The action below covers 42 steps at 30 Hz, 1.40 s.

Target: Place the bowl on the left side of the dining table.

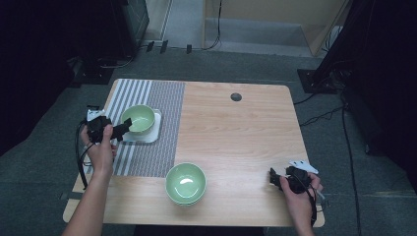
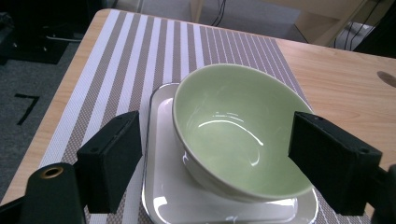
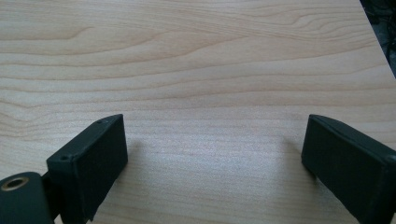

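Observation:
A pale green bowl (image 1: 139,118) sits on a white square plate (image 1: 153,133) on the striped placemat (image 1: 162,103) at the table's left. In the left gripper view the bowl (image 2: 233,135) looks tilted on the plate (image 2: 187,200). My left gripper (image 1: 123,128) points at the bowl's near-left side. It is open (image 2: 222,163), with one jaw on each side of the bowl's near part, and the right jaw overlaps the rim. A second green bowl (image 1: 185,183) stands near the front edge. My right gripper (image 1: 273,178) is open (image 3: 215,158) over bare wood at the front right, holding nothing.
The wooden table (image 1: 241,132) has a round cable hole (image 1: 236,97) at the back. Bare wood (image 3: 196,70) lies ahead of the right gripper. Cables and dark equipment stands (image 1: 324,78) are on the floor around the table.

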Available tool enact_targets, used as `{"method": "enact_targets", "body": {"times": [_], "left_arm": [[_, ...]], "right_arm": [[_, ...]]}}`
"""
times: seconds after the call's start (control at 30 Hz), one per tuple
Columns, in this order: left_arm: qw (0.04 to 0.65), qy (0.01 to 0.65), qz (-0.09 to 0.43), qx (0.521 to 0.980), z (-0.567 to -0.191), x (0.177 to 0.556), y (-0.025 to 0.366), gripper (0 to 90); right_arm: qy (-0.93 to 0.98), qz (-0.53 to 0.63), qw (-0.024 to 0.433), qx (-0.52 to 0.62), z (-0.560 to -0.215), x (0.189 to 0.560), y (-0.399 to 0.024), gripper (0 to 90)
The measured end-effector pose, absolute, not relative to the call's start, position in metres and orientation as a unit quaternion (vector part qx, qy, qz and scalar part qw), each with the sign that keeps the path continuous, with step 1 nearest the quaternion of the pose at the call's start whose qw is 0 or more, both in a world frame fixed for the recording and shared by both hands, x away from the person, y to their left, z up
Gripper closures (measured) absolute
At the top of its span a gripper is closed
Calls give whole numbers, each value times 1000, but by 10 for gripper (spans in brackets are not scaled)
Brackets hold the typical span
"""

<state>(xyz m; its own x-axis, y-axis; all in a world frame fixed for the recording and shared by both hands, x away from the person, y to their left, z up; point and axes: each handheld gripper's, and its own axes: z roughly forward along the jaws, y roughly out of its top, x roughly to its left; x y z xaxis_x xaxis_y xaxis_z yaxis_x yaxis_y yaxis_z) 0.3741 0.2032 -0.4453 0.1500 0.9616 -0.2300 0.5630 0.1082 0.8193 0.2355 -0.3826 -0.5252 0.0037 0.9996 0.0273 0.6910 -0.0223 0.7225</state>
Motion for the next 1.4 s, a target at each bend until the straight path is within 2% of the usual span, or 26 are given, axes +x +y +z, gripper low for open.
{"method": "enact_targets", "body": {"times": [0.67, 0.83, 0.9, 1.0, 1.4], "left_arm": [[417, 593, 249, 643, -453, 315, 213, 170], [415, 586, 253, 648, -458, 305, 215, 166], [418, 581, 247, 653, -461, 302, 215, 125], [412, 578, 251, 659, -465, 297, 216, 111], [400, 582, 252, 662, -479, 282, 224, 110]], "right_arm": [[648, 286, 268, 654, -525, 236, -382, 52], [648, 286, 268, 654, -525, 236, -382, 52], [648, 286, 268, 654, -525, 236, -382, 52], [648, 286, 268, 654, -525, 236, -382, 52], [648, 285, 268, 654, -525, 236, -382, 52]]}}
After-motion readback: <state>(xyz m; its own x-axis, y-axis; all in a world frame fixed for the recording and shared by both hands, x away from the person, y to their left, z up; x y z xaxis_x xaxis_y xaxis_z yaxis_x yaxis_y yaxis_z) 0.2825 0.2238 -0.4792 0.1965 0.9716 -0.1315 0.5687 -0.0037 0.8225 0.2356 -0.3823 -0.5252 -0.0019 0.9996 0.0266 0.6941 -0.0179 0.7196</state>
